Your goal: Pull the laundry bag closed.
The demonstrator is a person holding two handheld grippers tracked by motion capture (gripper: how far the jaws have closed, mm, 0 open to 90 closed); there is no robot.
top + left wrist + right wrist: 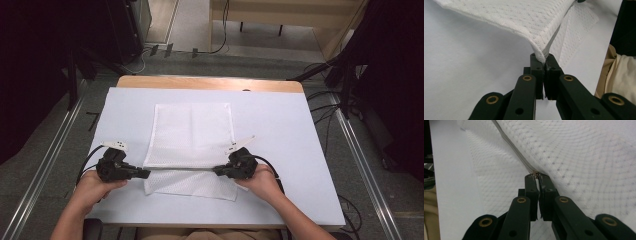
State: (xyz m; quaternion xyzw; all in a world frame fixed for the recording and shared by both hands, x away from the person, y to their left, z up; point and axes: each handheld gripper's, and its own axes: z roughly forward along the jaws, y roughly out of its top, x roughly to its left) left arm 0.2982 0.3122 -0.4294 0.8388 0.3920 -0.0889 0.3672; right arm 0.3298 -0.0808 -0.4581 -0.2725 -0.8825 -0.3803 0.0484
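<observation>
A white mesh cloth [192, 135] lies spread on the white table [290, 130], its near part lifted and doubled over along a taut edge between the two grippers. My left gripper [146, 173] is shut on the cloth's left corner, and in the left gripper view the fabric [524, 20] bunches into the closed tips [543, 60]. My right gripper [217, 170] is shut on the right end of that edge; in the right gripper view the cloth [579, 157] rises from its tips [537, 175]. A strip of cloth [190, 187] lies flat on the table beneath the raised edge.
The table's wooden far edge [210, 82] borders a grey carpeted floor. Metal rails [55, 145] run along both sides. Cables [330, 107] trail on the floor at the right. The person's beige clothing [621, 72] is at the table's near edge.
</observation>
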